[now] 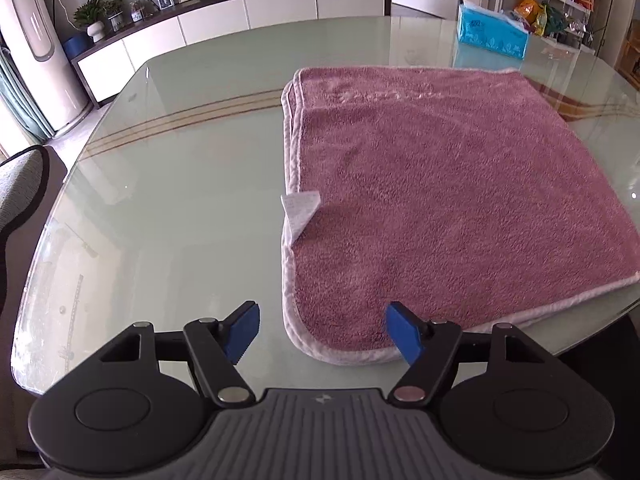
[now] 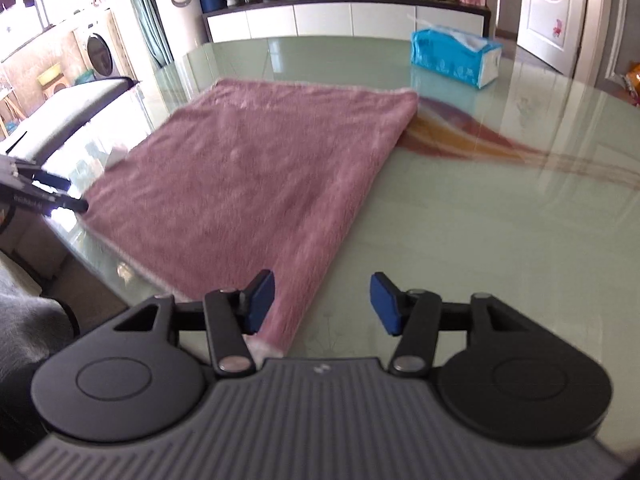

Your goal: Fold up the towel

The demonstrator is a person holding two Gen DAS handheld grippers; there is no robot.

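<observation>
The pink towel (image 1: pixel 460 208) lies folded flat on the glass table (image 1: pixel 180 200). The left gripper (image 1: pixel 322 332) gapes wide, its 2 fingers straddling the near left corner. The right gripper (image 2: pixel 322 306) also stands wide, the towel's near right corner beside its left finger.

Left hand-held gripper (image 1: pixel 322 332), black linkages, blue pads (image 1: pixel 244 330), ribbed grey body
</observation>
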